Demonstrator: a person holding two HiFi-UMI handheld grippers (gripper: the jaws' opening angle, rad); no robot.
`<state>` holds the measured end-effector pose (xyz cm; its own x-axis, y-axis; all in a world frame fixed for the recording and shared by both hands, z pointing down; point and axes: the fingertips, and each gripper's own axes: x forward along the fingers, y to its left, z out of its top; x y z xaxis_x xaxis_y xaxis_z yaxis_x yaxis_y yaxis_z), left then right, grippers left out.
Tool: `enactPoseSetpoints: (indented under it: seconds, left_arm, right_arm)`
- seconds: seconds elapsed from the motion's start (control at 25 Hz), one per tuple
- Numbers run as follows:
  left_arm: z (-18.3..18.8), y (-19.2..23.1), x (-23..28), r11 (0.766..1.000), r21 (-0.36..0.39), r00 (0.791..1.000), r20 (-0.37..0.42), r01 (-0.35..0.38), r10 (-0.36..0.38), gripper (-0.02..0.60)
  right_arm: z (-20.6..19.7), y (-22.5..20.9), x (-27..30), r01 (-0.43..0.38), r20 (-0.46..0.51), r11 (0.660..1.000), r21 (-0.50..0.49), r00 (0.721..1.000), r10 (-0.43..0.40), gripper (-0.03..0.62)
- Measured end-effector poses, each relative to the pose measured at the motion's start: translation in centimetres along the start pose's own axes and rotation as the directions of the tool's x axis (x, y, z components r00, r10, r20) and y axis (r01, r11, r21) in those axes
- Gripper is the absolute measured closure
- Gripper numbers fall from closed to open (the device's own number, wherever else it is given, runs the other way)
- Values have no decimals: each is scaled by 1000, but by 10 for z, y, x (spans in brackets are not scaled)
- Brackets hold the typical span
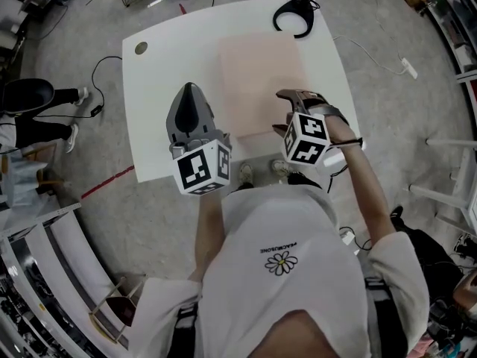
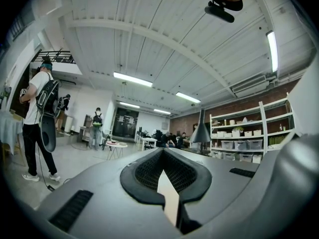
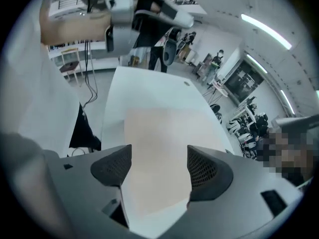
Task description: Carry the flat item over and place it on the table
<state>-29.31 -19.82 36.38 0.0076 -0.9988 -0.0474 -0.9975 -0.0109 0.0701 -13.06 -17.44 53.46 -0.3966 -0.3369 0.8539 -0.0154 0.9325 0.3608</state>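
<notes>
Space is easy to find on the white table: its whole left half is bare. We see the flat sheet, pale pink, lying on the right half. Its near edge sits close to the table's near edge, and its far edge stops short of a black ring-shaped thing at the far edge. A small round disc sits by the far left corner.

Our right gripper is at the sheet's near right corner. Its jaws are wide apart and the sheet shows between them, but they pinch nothing. Our left gripper hangs over the bare table, just left of the sheet. Its jaws are pressed together at the tips, with nothing held.

Around the table the grey floor is open, with thin cables and a red tape line on the near left.

Each marker cube has black and white squares, no words. Our shirt has a daisy with one line of tiny letters we cannot read.
</notes>
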Motion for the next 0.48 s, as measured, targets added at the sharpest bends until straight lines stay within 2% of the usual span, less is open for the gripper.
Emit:
enactPoseSetpoints:
  seconds: [0.08, 0.12, 0.2, 0.28, 0.36, 0.44, 0.48]
  left_arm:
    - [1, -2, 1, 1000, 3, 1000, 4, 5, -5, 575]
    - [3, -3, 2, 1000, 5, 1000, 7, 6, -6, 575]
    - [6, -5, 4, 1000, 11, 1000, 13, 9, -9, 575]
    - [9, -7, 4, 1000, 16, 1000, 18, 13, -13, 575]
    - [13, -8, 5, 1000, 22, 1000, 27, 16, -17, 575]
    - [18, -10, 5, 999, 26, 999, 36, 20, -21, 575]
    - [20, -11, 5, 999, 29, 999, 41, 22, -23, 575]
  right_arm:
    - [17, -25, -22, 52, 104, 995, 88, 993, -61, 240]
    - [27, -40, -35, 77, 168, 986, 149, 980, -102, 240]
    - [45, -69, -62, 91, 304, 952, 293, 935, -183, 240]
    - [57, -93, -89, 63, 422, 899, 434, 867, -265, 240]
    - [65, -114, -115, 45, 501, 833, 552, 780, -374, 240]
    - [66, -128, -135, 44, 533, 770, 637, 696, -481, 240]
    - [65, -132, -143, 43, 539, 746, 665, 664, -518, 241]
